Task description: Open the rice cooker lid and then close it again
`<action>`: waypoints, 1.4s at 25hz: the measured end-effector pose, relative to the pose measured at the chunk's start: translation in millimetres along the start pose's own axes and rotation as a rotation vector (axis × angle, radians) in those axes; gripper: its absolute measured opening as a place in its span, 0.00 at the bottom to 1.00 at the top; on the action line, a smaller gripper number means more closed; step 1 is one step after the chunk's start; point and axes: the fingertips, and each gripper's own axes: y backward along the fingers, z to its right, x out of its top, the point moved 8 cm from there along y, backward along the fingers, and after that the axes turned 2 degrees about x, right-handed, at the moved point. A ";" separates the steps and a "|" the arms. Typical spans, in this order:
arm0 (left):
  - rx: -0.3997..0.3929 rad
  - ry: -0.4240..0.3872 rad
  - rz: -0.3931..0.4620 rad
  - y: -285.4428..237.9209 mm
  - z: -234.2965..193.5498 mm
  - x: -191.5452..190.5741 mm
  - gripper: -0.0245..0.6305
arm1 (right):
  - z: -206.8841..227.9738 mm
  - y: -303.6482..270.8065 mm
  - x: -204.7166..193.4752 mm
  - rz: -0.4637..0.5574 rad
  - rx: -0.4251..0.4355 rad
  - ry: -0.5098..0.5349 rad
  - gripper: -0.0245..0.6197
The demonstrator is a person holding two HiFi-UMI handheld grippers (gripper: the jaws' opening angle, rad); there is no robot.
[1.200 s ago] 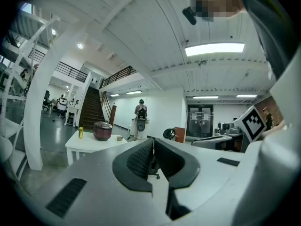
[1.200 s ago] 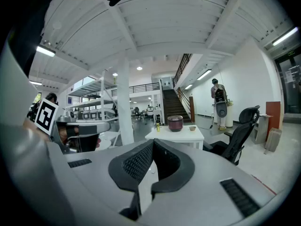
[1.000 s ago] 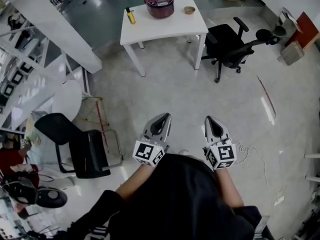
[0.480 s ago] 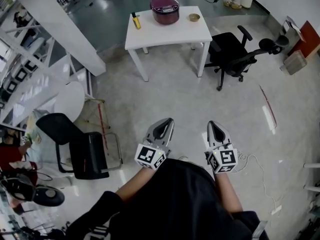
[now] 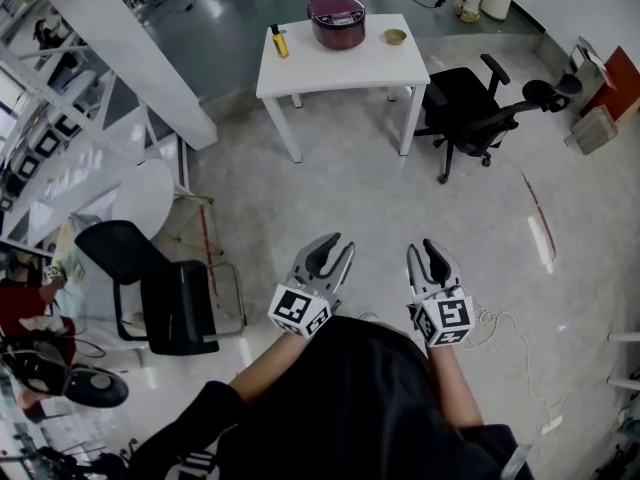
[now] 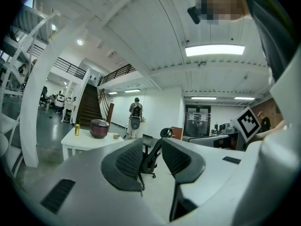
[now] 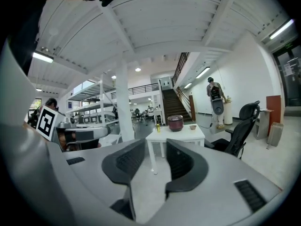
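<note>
left gripper | right gripper | both just opening, empty | rice cooker closed

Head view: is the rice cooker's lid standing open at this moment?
No, the rice cooker sits on the white table with its maroon lid lying flat on the body.

The room is bright all over. In the left gripper view a long ceiling light glows white between one and two o'clock. In the right gripper view a light strip shines at ten o'clock. In the head view the floor is shiny, with a white streak of glare at three o'clock. Shadows are soft and pale. The rice cooker at twelve o'clock looks small but sharp. Both gripper views bend straight lines round, and their corners are black.
</note>
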 end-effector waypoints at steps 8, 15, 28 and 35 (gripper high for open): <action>-0.027 0.022 -0.010 15.8 4.8 -11.1 0.37 | 4.1 11.9 -16.8 0.008 -0.051 -0.037 0.35; -0.033 0.022 -0.024 18.7 -9.4 -12.1 0.38 | -0.8 -1.7 -24.0 -0.007 -0.057 -0.054 0.35; -0.084 0.064 -0.046 -77.0 -78.6 -14.5 0.39 | 30.6 -114.0 -20.0 -0.117 0.014 -0.055 0.35; -0.066 0.085 -0.023 -139.6 -150.4 8.4 0.39 | 61.2 -205.0 25.9 -0.101 0.011 -0.008 0.35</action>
